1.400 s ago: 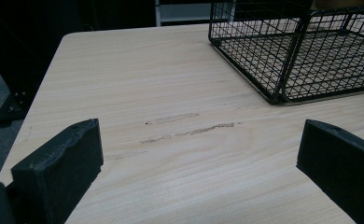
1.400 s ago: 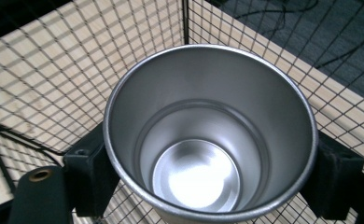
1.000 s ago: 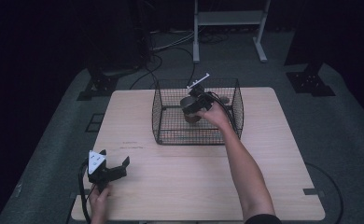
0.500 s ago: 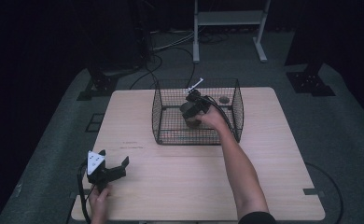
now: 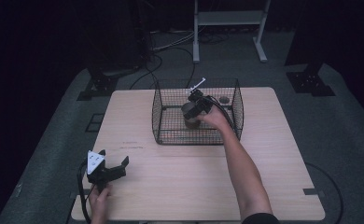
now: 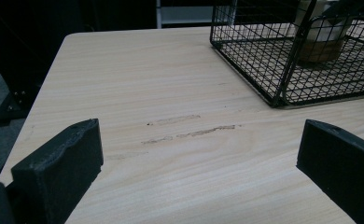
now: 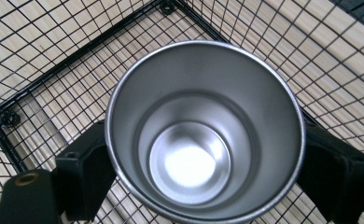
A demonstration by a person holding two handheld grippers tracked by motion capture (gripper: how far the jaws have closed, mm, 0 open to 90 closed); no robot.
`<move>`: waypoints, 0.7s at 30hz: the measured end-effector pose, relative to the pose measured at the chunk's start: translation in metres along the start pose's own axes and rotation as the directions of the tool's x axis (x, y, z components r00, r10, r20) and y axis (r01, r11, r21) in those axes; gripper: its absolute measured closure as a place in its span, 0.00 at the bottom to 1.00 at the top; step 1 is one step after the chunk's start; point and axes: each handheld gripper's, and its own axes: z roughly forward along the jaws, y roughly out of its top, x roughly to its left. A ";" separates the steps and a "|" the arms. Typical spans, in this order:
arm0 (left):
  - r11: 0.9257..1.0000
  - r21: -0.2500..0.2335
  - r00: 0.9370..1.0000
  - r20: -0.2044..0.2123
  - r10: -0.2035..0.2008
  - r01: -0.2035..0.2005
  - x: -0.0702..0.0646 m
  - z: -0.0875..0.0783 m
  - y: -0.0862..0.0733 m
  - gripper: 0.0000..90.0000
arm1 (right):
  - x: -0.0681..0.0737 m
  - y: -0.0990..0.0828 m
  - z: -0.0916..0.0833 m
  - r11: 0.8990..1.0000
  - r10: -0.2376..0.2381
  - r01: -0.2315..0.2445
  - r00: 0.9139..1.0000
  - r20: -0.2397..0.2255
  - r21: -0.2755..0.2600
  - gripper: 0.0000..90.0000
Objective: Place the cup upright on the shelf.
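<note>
Standing upright on the mesh floor of a black wire basket [image 5: 157, 116]: one steel cup [image 7: 203, 130], mouth up, empty inside, bottom shining under the light. Seen also from the high view as a cup [image 5: 189, 114] with a brown lower band, set near the middle of the basket, closer to its far side. Flanked by the right gripper [image 7: 208, 172], reaching down into the basket from above, one black jaw on each side of the cup wall; jaws just been opening, cup between them. Contact between pads and cup wall not clear from the right gripper view; grip cannot be confirmed or ruled out. Right gripper [image 5: 195, 103] located over the cup in the high view, with the forearm crossing the near rim of the basket.

Resting low over the near left part of the wooden table [image 5: 180, 177]: left gripper [image 5: 109, 167], well apart from the basket. Jaws spread wide, nothing between them but bare table top and a few faint scuff marks [image 6: 189, 130]. Basket [image 6: 273, 70] visible ahead and to the right in the left gripper view, cup [image 6: 321, 39] inside it behind the wires.

Noted inside the basket near its far right corner: a small dark round object [image 5: 224, 99], identity not clear.
</note>
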 end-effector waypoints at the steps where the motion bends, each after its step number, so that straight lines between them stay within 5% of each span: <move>1: 1.000 0.000 1.000 0.000 0.000 0.000 0.000 0.000 0.000 0.00 | -0.001 -0.001 0.000 1.000 -0.001 0.001 1.000 -0.001 0.001 0.15; 21: 1.000 0.003 1.000 0.006 0.000 0.000 0.000 0.000 0.000 0.00 | -0.001 -0.002 -0.009 0.999 0.013 -0.012 1.000 0.008 -0.052 0.11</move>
